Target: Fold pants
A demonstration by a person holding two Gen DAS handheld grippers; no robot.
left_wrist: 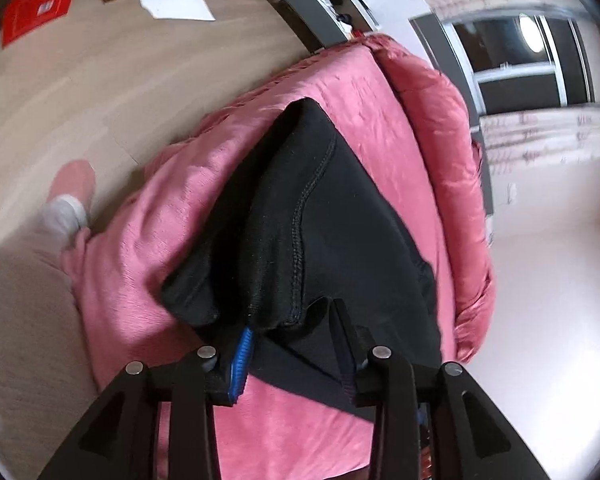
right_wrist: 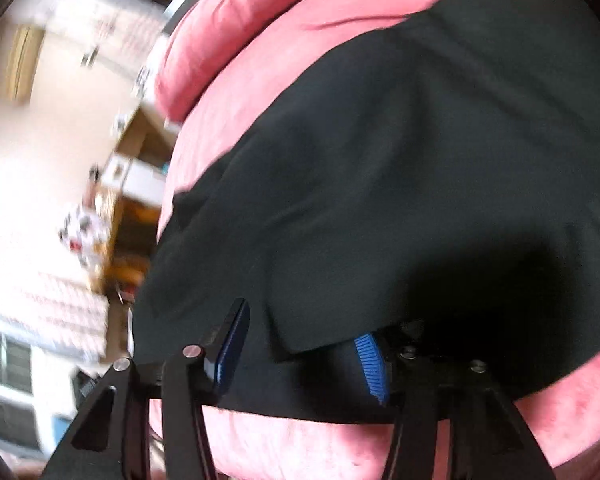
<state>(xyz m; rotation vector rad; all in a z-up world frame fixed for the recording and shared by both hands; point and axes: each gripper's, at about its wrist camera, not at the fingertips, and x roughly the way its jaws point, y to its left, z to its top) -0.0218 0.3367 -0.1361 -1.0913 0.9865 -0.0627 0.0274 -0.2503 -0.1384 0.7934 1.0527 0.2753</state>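
Here both claws, left (left_wrist: 296, 344) and right (right_wrist: 300, 344), seemingly spread over black pants (left_wrist: 320, 216) on pink bedding (left_wrist: 380, 92).

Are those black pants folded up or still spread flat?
Folded: the black pants lie doubled over on the pink cover, an upper layer's edge resting across a lower layer.

Both wrist views close above pants (left_wrist: 320, 220).
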